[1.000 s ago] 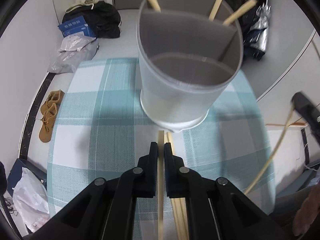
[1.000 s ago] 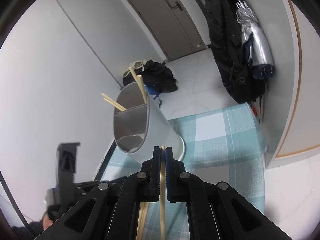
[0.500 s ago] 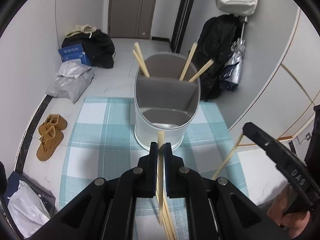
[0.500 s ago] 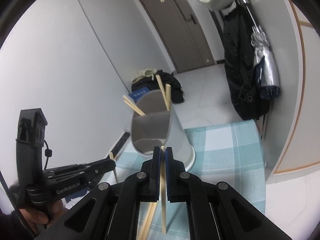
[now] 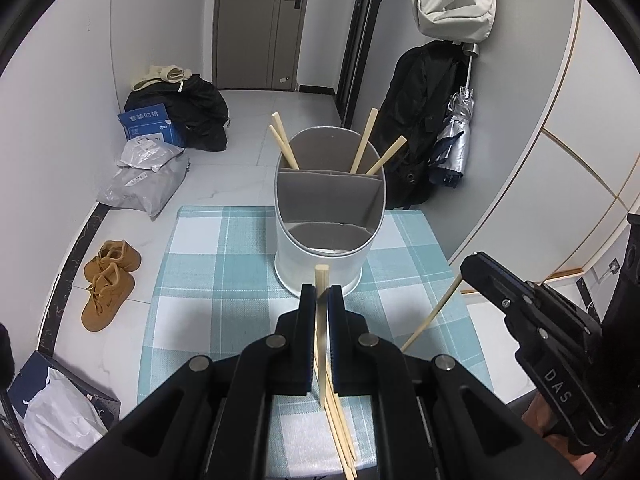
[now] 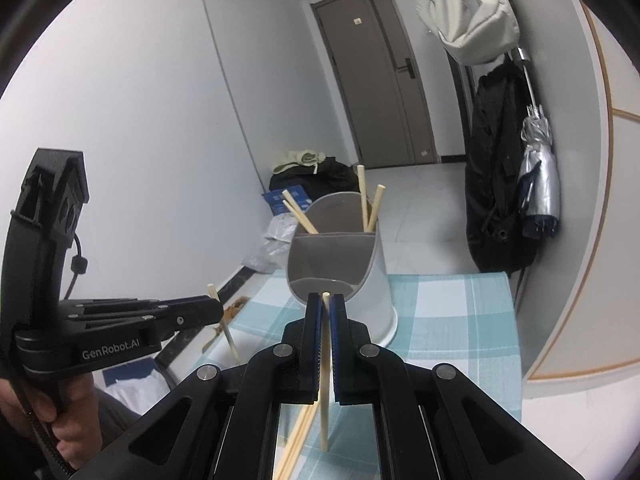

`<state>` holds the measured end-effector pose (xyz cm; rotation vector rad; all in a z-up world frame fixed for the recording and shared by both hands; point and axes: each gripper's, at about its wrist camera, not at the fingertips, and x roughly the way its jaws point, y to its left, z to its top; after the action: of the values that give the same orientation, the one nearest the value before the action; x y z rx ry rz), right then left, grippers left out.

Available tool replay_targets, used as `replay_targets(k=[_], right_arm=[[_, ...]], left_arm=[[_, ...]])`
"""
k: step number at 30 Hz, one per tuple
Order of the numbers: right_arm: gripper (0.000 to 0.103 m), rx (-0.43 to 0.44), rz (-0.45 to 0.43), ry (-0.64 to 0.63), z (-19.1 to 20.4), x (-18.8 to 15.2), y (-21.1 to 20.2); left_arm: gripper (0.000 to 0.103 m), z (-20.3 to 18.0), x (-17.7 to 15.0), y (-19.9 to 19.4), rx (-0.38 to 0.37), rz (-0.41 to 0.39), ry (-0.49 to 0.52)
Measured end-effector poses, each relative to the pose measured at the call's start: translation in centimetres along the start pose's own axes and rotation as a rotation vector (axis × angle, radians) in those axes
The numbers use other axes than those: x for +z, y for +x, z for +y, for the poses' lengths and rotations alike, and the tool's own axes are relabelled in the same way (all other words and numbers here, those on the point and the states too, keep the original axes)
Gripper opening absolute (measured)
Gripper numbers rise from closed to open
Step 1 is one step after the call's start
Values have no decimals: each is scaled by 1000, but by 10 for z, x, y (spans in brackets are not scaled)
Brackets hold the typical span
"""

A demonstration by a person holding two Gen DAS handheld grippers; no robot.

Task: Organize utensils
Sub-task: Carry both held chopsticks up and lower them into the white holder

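A grey oval utensil holder (image 5: 320, 268) with inner dividers stands on the checked tablecloth (image 5: 208, 280); several wooden chopsticks (image 5: 362, 146) lean in its far compartments. My left gripper (image 5: 321, 290) is shut on one chopstick (image 5: 321, 276), held above the cloth just short of the holder. My right gripper (image 6: 325, 298) is shut on another chopstick (image 6: 324, 400) that hangs down from its jaws, in front of the holder (image 6: 372, 280). Each gripper shows in the other view: the right gripper (image 5: 470, 266) with its stick (image 5: 430, 318), the left gripper (image 6: 218, 312) with its stick (image 6: 230, 340).
Loose chopsticks (image 5: 340, 432) lie on the cloth beneath the left gripper, also loose chopsticks (image 6: 296, 440). The table's edges drop to a tiled floor with brown shoes (image 5: 108, 280), bags (image 5: 144, 176) and a blue box (image 5: 146, 122). Coats (image 5: 420, 128) hang at the right.
Both grippers have lifted and drawn back from the holder, each keeping its chopstick. The holder now looks smaller and farther away. The right gripper has come further into the left wrist view.
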<state>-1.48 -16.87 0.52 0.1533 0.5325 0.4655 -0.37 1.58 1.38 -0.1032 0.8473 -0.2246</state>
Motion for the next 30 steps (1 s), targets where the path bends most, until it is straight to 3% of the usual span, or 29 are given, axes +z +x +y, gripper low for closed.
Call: replay_targets(k=[17, 30], right_arm=[[3, -10, -32, 1, 14, 2, -12], [3, 12, -42, -3, 20, 32, -14]], left_arm=[[2, -2, 2, -12, -31, 49, 11], [2, -8, 35, -30, -57, 30, 44]])
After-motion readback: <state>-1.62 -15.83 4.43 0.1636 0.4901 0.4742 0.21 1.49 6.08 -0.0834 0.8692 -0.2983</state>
